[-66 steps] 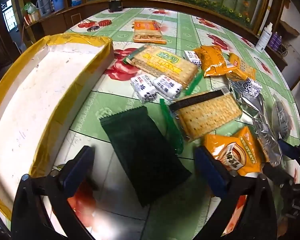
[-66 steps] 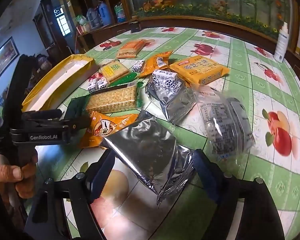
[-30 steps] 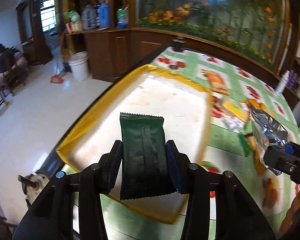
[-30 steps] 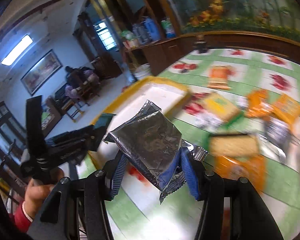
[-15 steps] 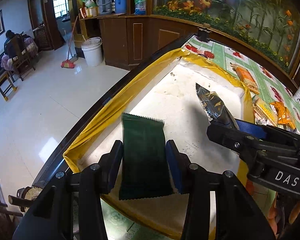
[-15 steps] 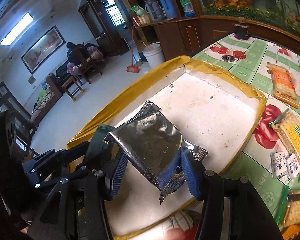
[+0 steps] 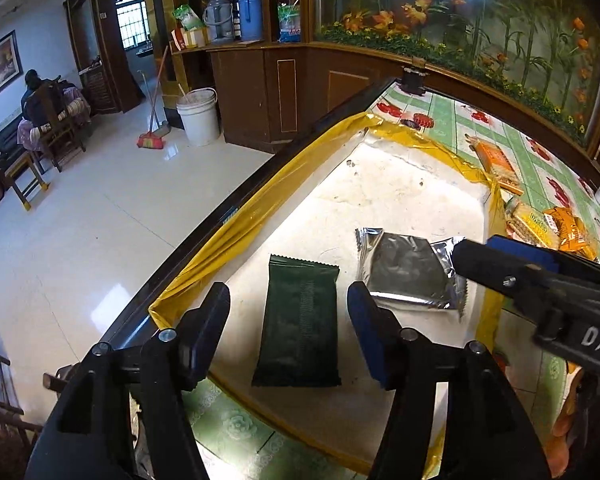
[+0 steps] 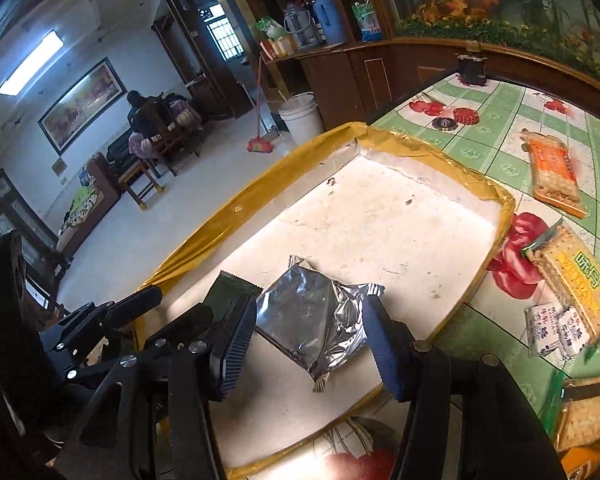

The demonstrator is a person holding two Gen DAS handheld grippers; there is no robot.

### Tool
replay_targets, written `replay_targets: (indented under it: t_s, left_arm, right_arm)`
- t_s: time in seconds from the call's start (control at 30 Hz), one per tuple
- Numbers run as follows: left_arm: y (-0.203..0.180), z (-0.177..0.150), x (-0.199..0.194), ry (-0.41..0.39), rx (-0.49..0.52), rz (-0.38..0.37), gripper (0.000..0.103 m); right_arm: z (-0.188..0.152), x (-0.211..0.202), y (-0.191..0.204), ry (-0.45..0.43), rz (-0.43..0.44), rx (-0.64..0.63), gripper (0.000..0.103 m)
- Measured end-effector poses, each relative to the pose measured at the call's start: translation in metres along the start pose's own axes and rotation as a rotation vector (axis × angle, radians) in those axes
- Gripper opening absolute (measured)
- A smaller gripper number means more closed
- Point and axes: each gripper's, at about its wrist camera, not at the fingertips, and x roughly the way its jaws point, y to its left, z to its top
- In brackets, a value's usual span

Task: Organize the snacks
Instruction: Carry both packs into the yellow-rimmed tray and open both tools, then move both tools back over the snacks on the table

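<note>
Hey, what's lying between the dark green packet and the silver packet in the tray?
Nothing: in the left wrist view only bare white tray floor separates the green packet from the silver packet.

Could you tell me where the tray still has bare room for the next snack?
The far half of the tray, beyond the silver packet up to the yellow far rim, lies bare. The near corner is crowded: the green packet and silver packet lie side by side there with both grippers.

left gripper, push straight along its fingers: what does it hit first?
Most likely the dark green packet, lying flat in the yellow-rimmed tray between the opening, non-touching jaws of the left gripper. The silver packet sits off to the side. Depth is unclear.
</note>
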Motion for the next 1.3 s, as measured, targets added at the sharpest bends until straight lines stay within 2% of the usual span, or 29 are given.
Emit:
replay_targets:
  t_s: [0.13,0.27,0.3,0.37,0.43,0.53,0.73,0.8,0.9,0.97,1.03,1.1,1.3]
  left_arm:
    - [-0.001,-0.001,-0.02,-0.035,-0.02,-0.017,0.067]
    - [-0.014,-0.001,-0.047,-0.096,-0.017,-0.015,0.069]
    - [-0.018,-0.001,-0.054,-0.112,-0.012,-0.014,0.07]
    - [-0.029,-0.003,-0.07,-0.15,0.003,-0.008,0.081]
    - [-0.042,-0.005,-0.083,-0.181,0.024,-0.005,0.082]
    - [-0.061,-0.006,-0.101,-0.214,0.058,-0.015,0.082]
    - [-0.099,-0.013,-0.123,-0.234,0.131,-0.053,0.082]
    - [-0.107,-0.015,-0.129,-0.239,0.145,-0.065,0.082]
    - [-0.114,-0.017,-0.135,-0.241,0.154,-0.08,0.082]
    - [-0.117,-0.017,-0.138,-0.241,0.155,-0.092,0.082]
    - [-0.12,-0.018,-0.139,-0.238,0.154,-0.105,0.082]
    - [-0.123,-0.019,-0.141,-0.239,0.153,-0.112,0.082]
    - [-0.127,-0.022,-0.143,-0.24,0.155,-0.12,0.082]
  right_arm:
    - [-0.008,-0.04,-0.007,-0.099,-0.01,0.025,0.06]
    - [-0.025,-0.093,-0.016,-0.26,-0.059,0.089,0.084]
    - [-0.029,-0.107,-0.018,-0.306,-0.084,0.105,0.087]
    - [-0.038,-0.136,-0.023,-0.396,-0.136,0.147,0.089]
    - [-0.046,-0.16,-0.029,-0.449,-0.172,0.196,0.096]
    - [-0.056,-0.192,-0.041,-0.525,-0.141,0.268,0.096]
    - [-0.09,-0.248,-0.067,-0.733,-0.201,0.4,0.097]
    - [-0.099,-0.266,-0.079,-0.777,-0.228,0.44,0.097]
    - [-0.117,-0.288,-0.101,-0.847,-0.196,0.513,0.097]
    - [-0.124,-0.297,-0.119,-0.827,-0.166,0.593,0.098]
    - [-0.123,-0.3,-0.131,-0.716,-0.175,0.618,0.098]
    - [-0.119,-0.303,-0.134,-0.622,-0.235,0.579,0.098]
    - [-0.126,-0.327,-0.121,-0.554,-0.383,0.416,0.096]
